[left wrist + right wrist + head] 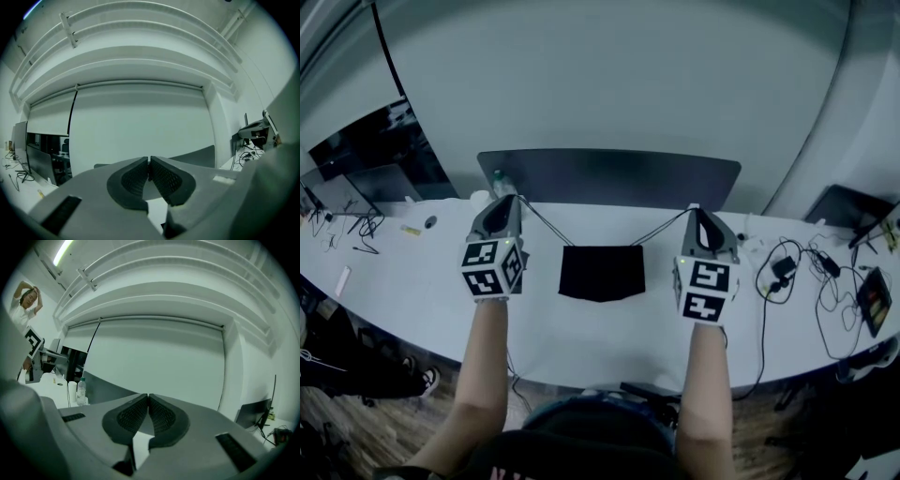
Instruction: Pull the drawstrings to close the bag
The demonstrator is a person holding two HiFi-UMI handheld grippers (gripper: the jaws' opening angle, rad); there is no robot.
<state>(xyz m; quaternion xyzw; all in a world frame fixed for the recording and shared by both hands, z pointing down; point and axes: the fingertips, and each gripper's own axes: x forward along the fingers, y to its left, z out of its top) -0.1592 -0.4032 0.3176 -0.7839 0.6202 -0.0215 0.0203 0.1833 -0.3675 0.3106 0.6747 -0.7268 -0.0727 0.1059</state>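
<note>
A black drawstring bag (601,272) lies flat on the white table (422,291), midway between my two grippers. One thin drawstring (544,221) runs taut from the bag's top left corner up to my left gripper (517,199), which is shut on it. A second drawstring (661,228) rises from the top right corner to my right gripper (695,210), also shut on its cord. Both grippers are lifted and tilted toward the far wall. In the left gripper view the left gripper (149,165) has its pads pressed together. The right gripper (148,399) looks the same in its own view. Neither gripper view shows the bag.
A dark panel (609,176) stands along the table's far edge behind the bag. Loose cables and a charger (797,272) lie at the right beside a tablet (873,298). Monitors (370,155) sit at the far left. A water bottle (81,390) stands on the table.
</note>
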